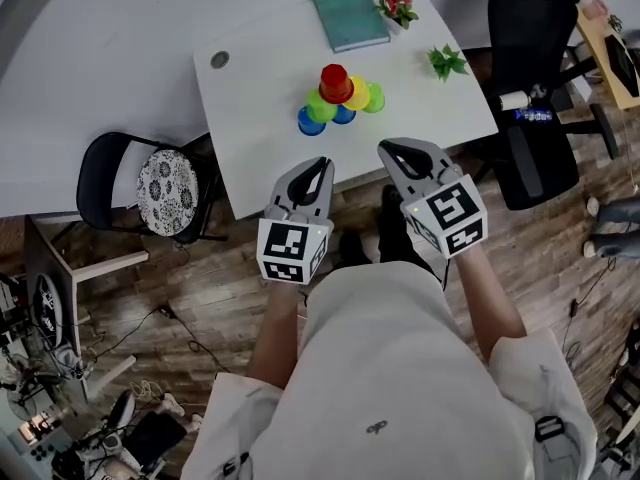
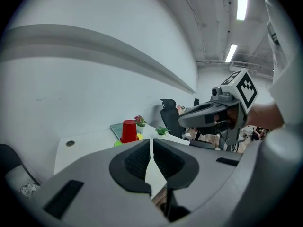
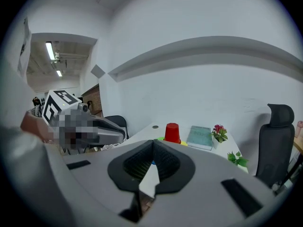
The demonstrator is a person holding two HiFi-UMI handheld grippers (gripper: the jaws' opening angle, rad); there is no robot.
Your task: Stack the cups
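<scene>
My left tongs and right tongs are both pinched closed, empty. The cups cluster mid-tabletop, straight ahead between them, about equally near.

The upturned red plastic cup is partly covering the green, yellow and blue plastic cups clustered beneath it.

Head view overhead; gripper views share red cup
</scene>
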